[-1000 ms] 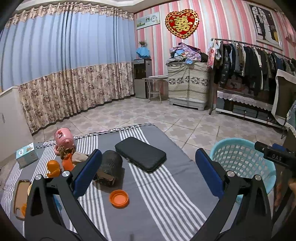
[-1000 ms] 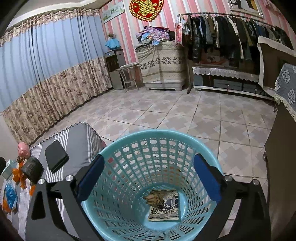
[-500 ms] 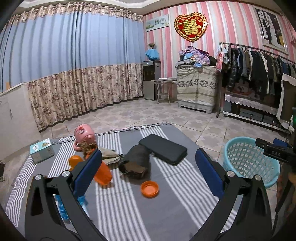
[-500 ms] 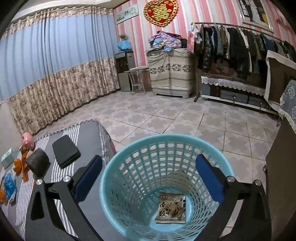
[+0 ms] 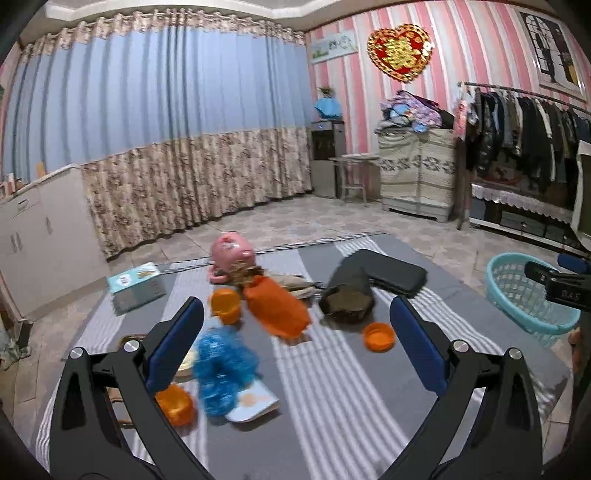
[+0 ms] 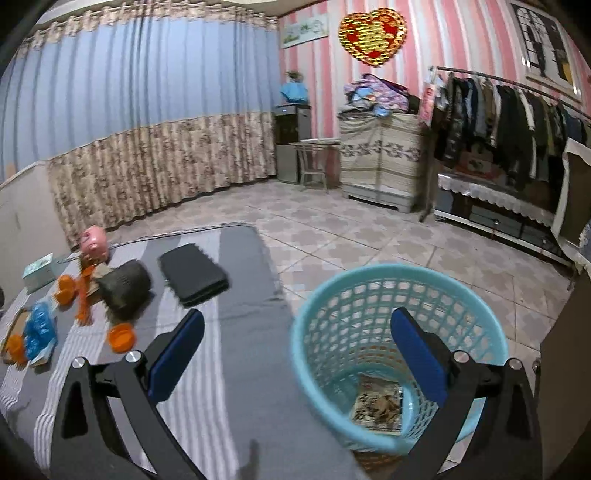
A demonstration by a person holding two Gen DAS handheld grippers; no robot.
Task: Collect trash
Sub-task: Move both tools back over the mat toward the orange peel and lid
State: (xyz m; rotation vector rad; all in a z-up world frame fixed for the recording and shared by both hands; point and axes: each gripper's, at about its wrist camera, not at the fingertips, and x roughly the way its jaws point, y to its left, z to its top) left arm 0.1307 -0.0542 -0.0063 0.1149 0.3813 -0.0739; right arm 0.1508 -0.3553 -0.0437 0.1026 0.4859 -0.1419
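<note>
Striped grey bedding (image 5: 332,387) is now looked at from further back by the left hand-held gripper (image 5: 295,347), and the right hand-held gripper (image 6: 295,354) has been swung off the blue basket (image 6: 314,332) toward the bed. Both are released and empty, a wrapper (image 6: 376,406) already sits in the basket's bottom, and the blue crinkly bag (image 5: 221,369) left of the basket looks like the next pick.

Both views dim, flat indoor light with a cool blue cast; no visible lamp, shadows soft and weak. Strong fisheye bend, black vignette in all corners. Left wrist: motion blur on the clutter between the fingers (image 5: 173,350), worst on the blue wrapper (image 5: 223,369) and orange bottle (image 5: 277,308); back wall sharper. Right wrist: smear on the basket (image 6: 369,280) rim between the fingers (image 6: 417,362) and on the striped cloth (image 6: 236,369) edge. Gold glare on the heart ornament (image 6: 373,35), detail blown out.
</note>
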